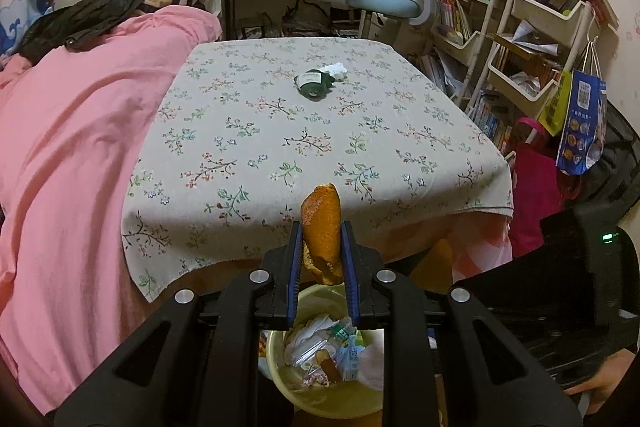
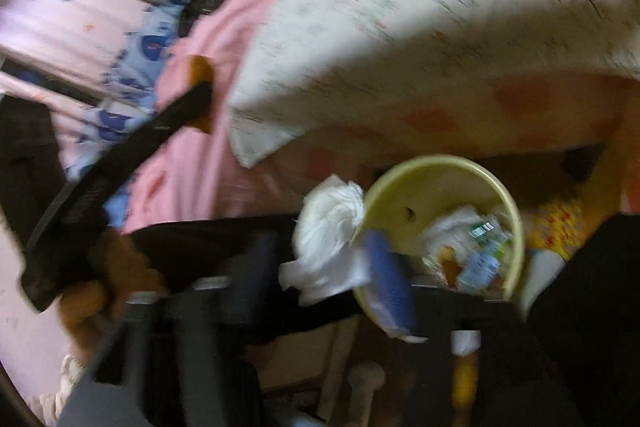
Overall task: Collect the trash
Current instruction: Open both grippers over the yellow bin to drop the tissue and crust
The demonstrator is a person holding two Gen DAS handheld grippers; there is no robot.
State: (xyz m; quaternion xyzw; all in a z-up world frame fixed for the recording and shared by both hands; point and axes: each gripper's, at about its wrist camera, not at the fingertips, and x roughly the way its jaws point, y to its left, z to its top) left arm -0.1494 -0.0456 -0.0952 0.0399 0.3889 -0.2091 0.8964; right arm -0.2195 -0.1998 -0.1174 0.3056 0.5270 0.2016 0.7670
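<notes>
Left claw (image 1: 321, 259) clamped on orange peel (image 1: 322, 231), curled, pitted, pale pith inside, above yellow bin (image 1: 320, 399) below the surface's near edge. Right claw (image 2: 340, 267) parted; crumpled white tissue (image 2: 328, 231) loose between, at bin rim (image 2: 436, 163).

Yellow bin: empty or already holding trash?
Holding trash. The yellow bin shows crumpled tissue and wrappers inside, filling only its bottom.

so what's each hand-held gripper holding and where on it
Left hand-held gripper clamps an orange peel around its lower half. Right hand-held gripper is open; a crumpled tissue sits between its fingers, unpressed.
</notes>
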